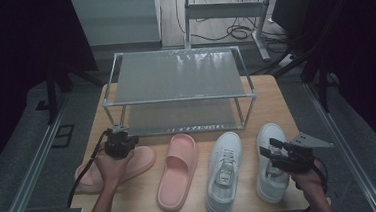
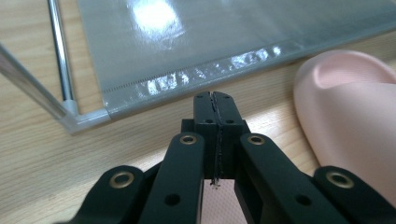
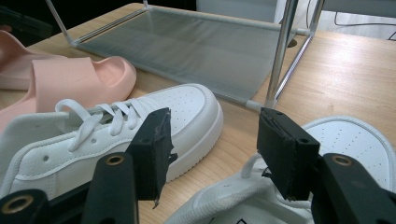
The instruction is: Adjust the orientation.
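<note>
Footwear count on the wooden table (image 1: 270,87): two pink slides (image 1: 178,171) and two white sneakers (image 1: 224,172), lined up before a two-tier shoe rack (image 1: 176,76). Left gripper (image 1: 121,143) hovers over the leftmost slide (image 1: 142,159), jaws pressed together, empty. Right gripper (image 1: 274,152) sits above the rightmost sneaker (image 1: 269,130), jaws apart. Its own view shows laces and toe perforations; no readable branding.

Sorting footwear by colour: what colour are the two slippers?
Pale pink, both slippers; clearest in the high view.
</note>
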Demonstrator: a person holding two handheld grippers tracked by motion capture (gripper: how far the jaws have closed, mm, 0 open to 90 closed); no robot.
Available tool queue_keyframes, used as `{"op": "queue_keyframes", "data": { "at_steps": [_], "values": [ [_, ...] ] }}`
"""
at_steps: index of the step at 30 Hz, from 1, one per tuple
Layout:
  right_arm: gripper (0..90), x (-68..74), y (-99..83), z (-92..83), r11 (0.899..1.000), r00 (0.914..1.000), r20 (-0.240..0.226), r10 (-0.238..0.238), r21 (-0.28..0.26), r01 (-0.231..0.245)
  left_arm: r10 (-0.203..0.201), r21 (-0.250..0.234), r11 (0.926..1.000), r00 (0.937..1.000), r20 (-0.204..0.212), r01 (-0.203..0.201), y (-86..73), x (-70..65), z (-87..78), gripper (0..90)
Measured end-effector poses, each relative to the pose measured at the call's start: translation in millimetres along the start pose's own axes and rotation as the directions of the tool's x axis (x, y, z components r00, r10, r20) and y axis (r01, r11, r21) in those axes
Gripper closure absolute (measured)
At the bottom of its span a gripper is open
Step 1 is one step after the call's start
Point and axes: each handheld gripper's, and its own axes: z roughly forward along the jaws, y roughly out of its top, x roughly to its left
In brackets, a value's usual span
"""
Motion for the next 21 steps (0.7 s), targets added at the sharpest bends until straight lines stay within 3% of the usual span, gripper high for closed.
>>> {"op": "queue_keyframes", "data": {
  "at_steps": [9,17,21],
  "values": [
    [45.2,-0.1,-0.3,0.2,1.000,1.0000,-0.001,-0.003,0.001,0.003,-0.003,0.097,0.9953,0.9995,-0.032,0.006,2.8,-1.8,24.0,89.9],
    [45.1,-0.1,-0.3,0.8,1.000,1.0000,-0.002,-0.003,0.002,0.003,0.017,0.165,0.9862,0.9989,-0.045,-0.009,2.6,-4.5,30.7,89.1],
    [45.2,-0.2,-0.2,0.5,1.000,1.0000,-0.002,-0.004,0.002,0.004,0.019,0.173,0.9849,0.9988,-0.044,-0.011,2.9,-4.8,30.8,89.3]
  ]
}}
